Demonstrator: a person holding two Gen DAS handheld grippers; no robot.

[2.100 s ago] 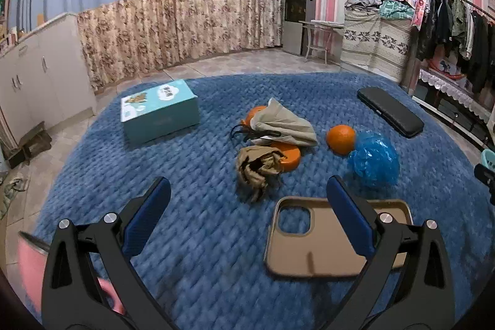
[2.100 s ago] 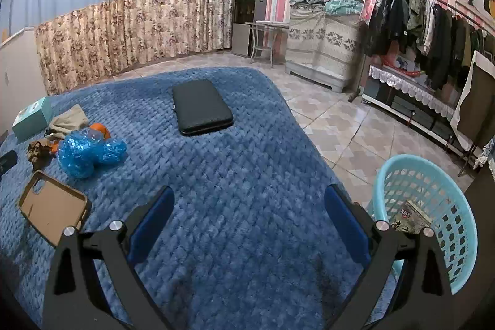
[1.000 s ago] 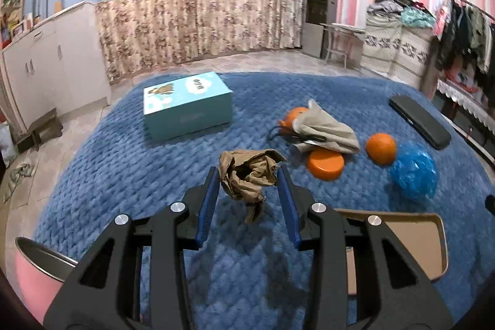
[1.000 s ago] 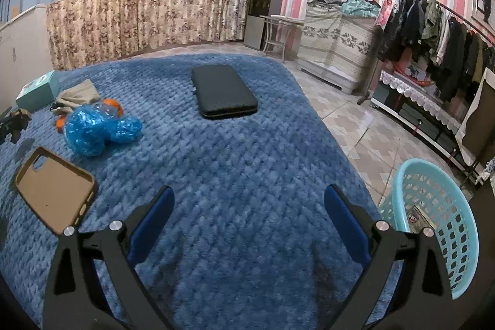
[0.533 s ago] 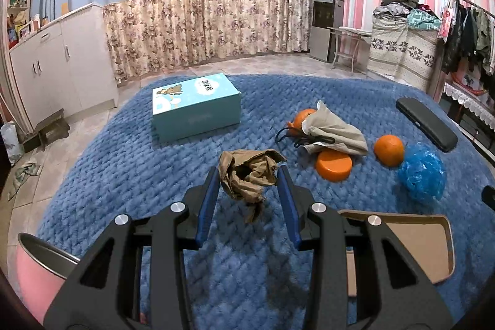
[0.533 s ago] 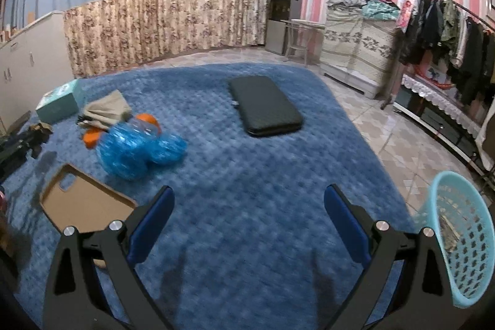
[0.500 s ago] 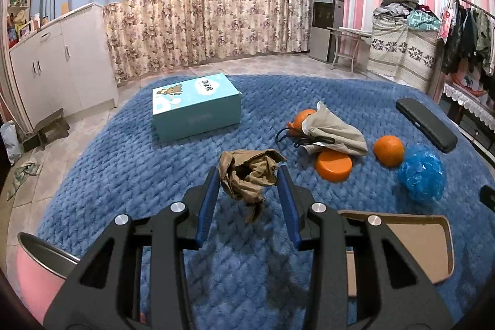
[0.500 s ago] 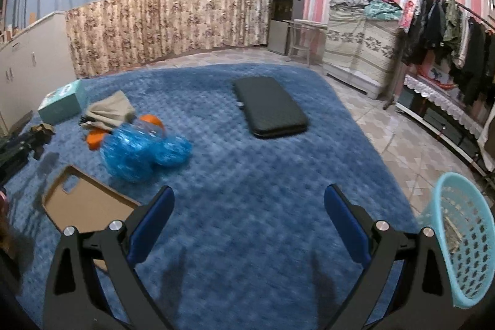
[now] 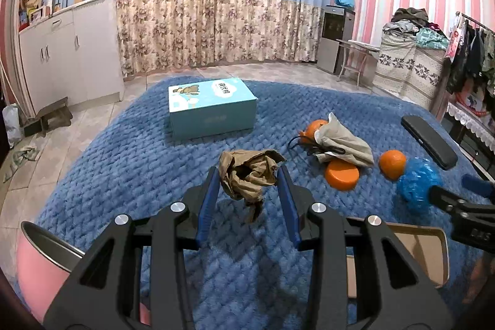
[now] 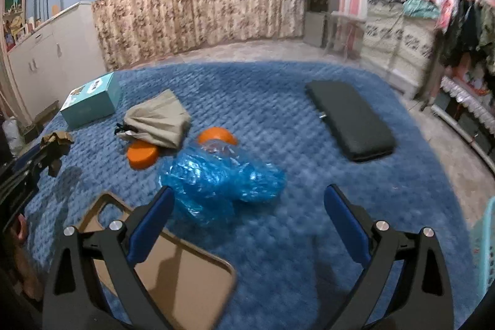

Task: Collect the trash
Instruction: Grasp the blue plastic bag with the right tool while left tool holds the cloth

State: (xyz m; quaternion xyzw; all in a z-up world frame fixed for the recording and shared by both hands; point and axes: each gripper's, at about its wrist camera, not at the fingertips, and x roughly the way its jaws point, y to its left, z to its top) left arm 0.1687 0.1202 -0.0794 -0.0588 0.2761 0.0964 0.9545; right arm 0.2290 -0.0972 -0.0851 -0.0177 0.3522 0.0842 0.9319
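Observation:
My left gripper is shut on a crumpled brown paper wad and holds it above the blue blanket. The wad and the left gripper also show at the far left of the right wrist view. My right gripper is open and empty, just short of a crumpled blue plastic bag. The bag also shows in the left wrist view, with the right gripper's fingers beside it. The rim of a light blue basket shows at the right edge.
On the blanket lie a teal box, a beige pouch, an orange, an orange disc, a black case and a brown cardboard insert. A pink metal bin stands at lower left.
My left gripper closed on the paper wad and lifted it. My right gripper swung left from the basket side toward the blue plastic bag, which is now close in front of it.

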